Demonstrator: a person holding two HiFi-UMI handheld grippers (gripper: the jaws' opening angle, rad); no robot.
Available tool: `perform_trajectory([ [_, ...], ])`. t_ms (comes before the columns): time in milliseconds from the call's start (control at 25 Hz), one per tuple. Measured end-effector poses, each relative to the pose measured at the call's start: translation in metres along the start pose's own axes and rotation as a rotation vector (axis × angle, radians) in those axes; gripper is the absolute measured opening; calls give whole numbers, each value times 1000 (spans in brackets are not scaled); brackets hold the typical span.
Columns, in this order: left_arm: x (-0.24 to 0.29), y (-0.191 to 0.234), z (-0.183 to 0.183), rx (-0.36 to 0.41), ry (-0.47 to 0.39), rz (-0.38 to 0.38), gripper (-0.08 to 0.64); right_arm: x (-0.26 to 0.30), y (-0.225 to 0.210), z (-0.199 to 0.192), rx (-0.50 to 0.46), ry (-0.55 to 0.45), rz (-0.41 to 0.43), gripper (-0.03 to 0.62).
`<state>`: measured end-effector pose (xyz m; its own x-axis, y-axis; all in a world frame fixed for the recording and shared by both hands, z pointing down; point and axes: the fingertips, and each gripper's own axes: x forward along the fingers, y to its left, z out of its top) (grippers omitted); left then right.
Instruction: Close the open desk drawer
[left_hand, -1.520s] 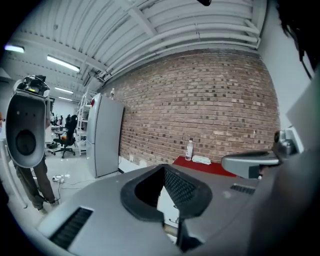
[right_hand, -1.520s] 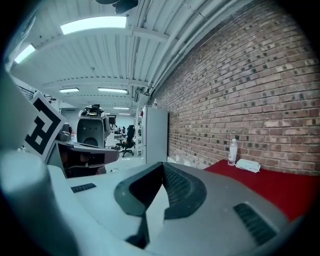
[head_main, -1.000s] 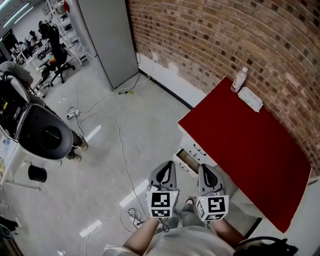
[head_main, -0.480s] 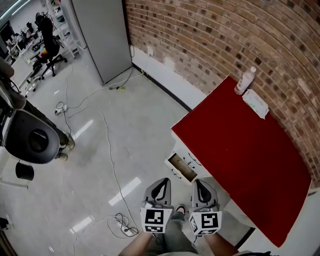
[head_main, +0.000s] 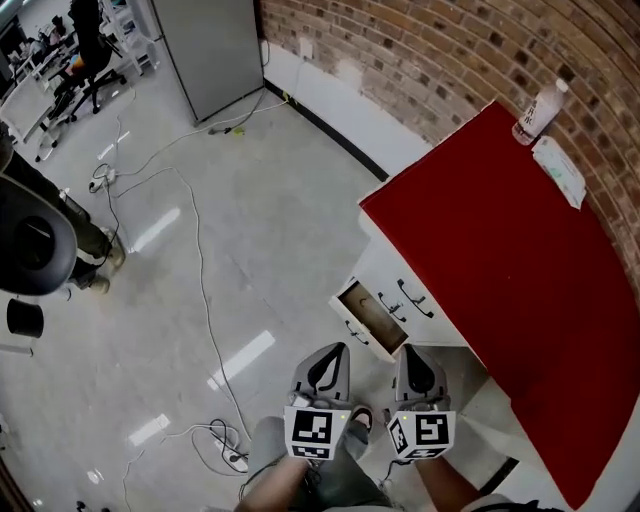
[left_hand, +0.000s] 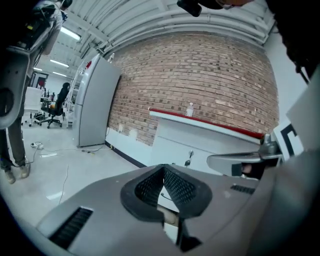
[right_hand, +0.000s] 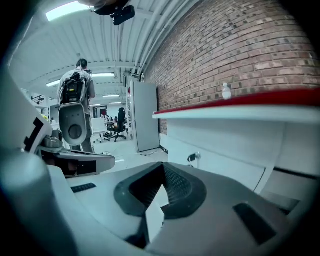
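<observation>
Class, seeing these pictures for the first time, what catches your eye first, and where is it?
The bright red desk top fills the head view's right side, against the brick wall. In the desk's white front, one drawer stands pulled open. Just short of it, the left gripper and right gripper hang side by side, jaws together.

No readable text anywhere that I can see. The bottle (head_main: 538, 108) at the far corner of the red desk top (head_main: 500, 250) and the white packet (head_main: 560, 172) beside it carry print too small to read. The left gripper (head_main: 337, 352) and right gripper (head_main: 409, 352) cubes show only square markers.
</observation>
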<state>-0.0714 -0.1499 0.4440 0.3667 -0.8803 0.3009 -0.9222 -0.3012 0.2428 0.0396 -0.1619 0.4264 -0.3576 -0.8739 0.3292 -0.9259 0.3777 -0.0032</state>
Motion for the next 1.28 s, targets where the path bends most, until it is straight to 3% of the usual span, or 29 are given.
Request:
perform_trajectory([
  [360, 74, 5, -156, -3, -46, -38, 9, 60, -33, -164, -1, -24, -2, -2],
  [640, 114, 10, -248, 44, -77, -61, 9, 89, -55, -259, 21, -70, -5, -2],
  [1000, 131, 30, -301, 55, -26, -31, 9, 99, -41, -326, 91, -22, 0, -2],
  [1280, 144, 17, -325, 118, 25, -137, 9, 85, -52, -327, 129, -43, -51, -2],
])
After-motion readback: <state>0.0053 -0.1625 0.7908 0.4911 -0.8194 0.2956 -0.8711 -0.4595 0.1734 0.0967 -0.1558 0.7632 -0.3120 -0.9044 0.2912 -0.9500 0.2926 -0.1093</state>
